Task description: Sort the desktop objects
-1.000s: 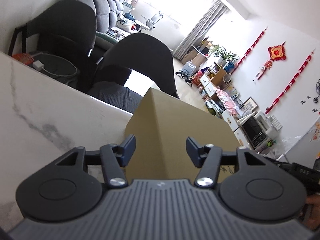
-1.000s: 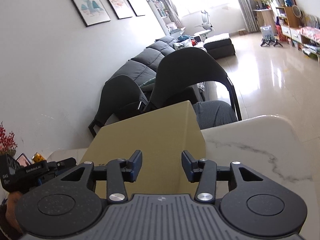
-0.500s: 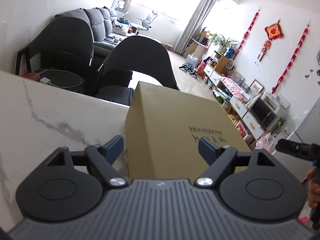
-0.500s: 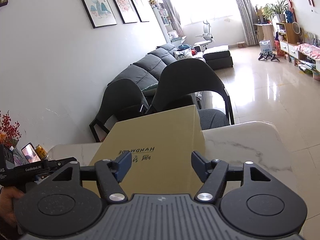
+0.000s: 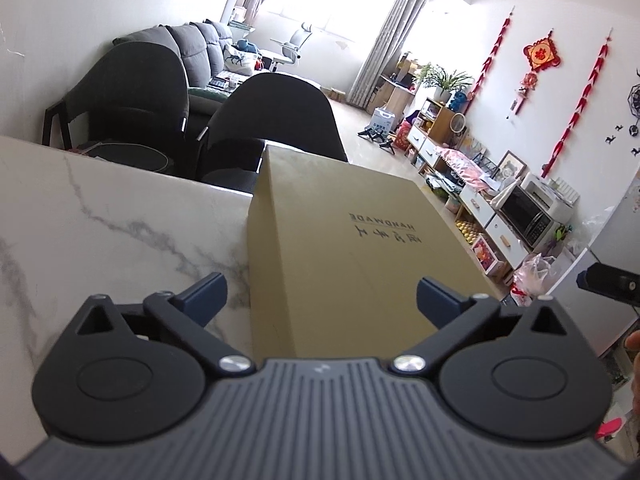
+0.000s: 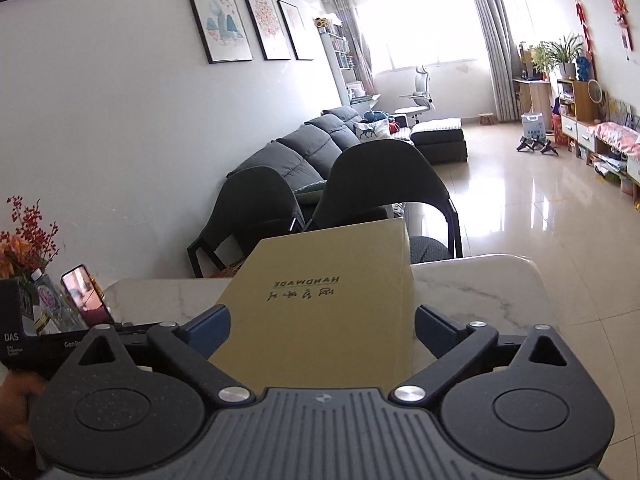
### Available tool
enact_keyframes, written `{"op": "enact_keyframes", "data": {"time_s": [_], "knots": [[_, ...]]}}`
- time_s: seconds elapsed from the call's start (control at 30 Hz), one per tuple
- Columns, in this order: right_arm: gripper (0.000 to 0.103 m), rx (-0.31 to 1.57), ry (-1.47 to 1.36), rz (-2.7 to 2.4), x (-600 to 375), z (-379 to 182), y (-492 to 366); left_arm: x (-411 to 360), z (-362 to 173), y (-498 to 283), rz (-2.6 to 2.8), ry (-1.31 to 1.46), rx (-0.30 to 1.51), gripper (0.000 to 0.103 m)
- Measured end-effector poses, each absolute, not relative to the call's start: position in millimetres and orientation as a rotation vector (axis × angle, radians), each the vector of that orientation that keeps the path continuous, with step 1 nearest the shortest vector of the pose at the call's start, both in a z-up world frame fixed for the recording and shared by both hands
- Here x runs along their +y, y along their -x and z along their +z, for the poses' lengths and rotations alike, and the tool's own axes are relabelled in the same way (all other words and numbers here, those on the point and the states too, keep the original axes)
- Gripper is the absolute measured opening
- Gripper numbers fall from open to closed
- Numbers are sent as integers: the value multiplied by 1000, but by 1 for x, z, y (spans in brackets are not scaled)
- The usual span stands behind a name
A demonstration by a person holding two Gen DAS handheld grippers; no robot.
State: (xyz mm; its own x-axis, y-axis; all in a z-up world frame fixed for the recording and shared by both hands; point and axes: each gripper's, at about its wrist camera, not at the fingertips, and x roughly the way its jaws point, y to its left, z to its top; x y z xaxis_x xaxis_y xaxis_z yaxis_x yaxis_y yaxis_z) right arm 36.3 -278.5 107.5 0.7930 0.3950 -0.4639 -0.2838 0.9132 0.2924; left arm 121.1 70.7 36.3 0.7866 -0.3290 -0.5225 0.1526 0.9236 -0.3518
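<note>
A tan cardboard box (image 5: pixel 352 248) marked HANDMADE lies flat on the white marble table (image 5: pixel 100 224); it also shows in the right wrist view (image 6: pixel 332 304). My left gripper (image 5: pixel 320 296) is open and empty, its fingers spread wide above the box's near end. My right gripper (image 6: pixel 322 328) is open and empty too, held above the box's near end. The left gripper's body (image 6: pixel 36 344) shows at the left of the right wrist view. The right gripper's tip (image 5: pixel 612 282) shows at the right of the left wrist view.
Two dark chairs (image 6: pixel 384 188) stand behind the table's far edge. A phone (image 6: pixel 86 294), a bottle (image 6: pixel 48 304) and red flowers (image 6: pixel 24 236) stand at the table's left. The table's right edge (image 6: pixel 536 280) drops to the floor.
Both grippers have opened wider and risen and pulled back from the box. The box's printed top has come into view and it lies flat on the table.
</note>
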Motion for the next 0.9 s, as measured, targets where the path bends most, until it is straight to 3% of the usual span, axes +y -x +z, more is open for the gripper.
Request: {"op": "enact_keyframes", "data": {"time_s": [0.9], "knots": [[103,517,-77,353,-246,112,40,42,50,-54,-121,187,526,103]]}}
